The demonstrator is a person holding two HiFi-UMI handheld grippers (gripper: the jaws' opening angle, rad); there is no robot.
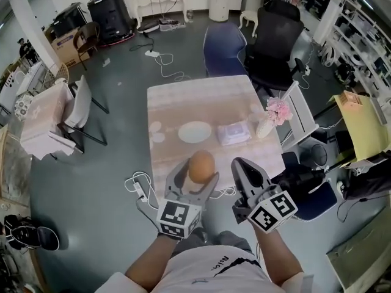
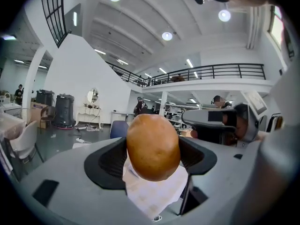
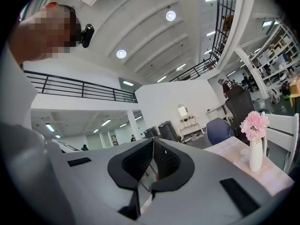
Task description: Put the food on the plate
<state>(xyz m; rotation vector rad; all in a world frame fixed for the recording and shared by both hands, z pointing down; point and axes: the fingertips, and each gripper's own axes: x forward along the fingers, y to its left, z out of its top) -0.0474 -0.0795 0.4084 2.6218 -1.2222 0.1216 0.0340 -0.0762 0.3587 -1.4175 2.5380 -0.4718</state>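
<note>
A brown oval bread roll (image 1: 201, 166) (image 2: 153, 146) is clamped between the jaws of my left gripper (image 1: 193, 177) (image 2: 152, 156), held up near the table's near edge. A white oval plate (image 1: 195, 132) lies in the middle of the table (image 1: 183, 102), beyond the roll. My right gripper (image 1: 243, 171) (image 3: 152, 165) hangs to the right of the left one, its jaws pressed together with nothing between them.
A clear lidded box (image 1: 234, 132) sits right of the plate. A white vase with pink flowers (image 1: 273, 115) (image 3: 254, 139) stands at the table's right edge. Chairs (image 1: 225, 49) stand beyond the table, cables (image 1: 139, 187) lie on the floor at the near left.
</note>
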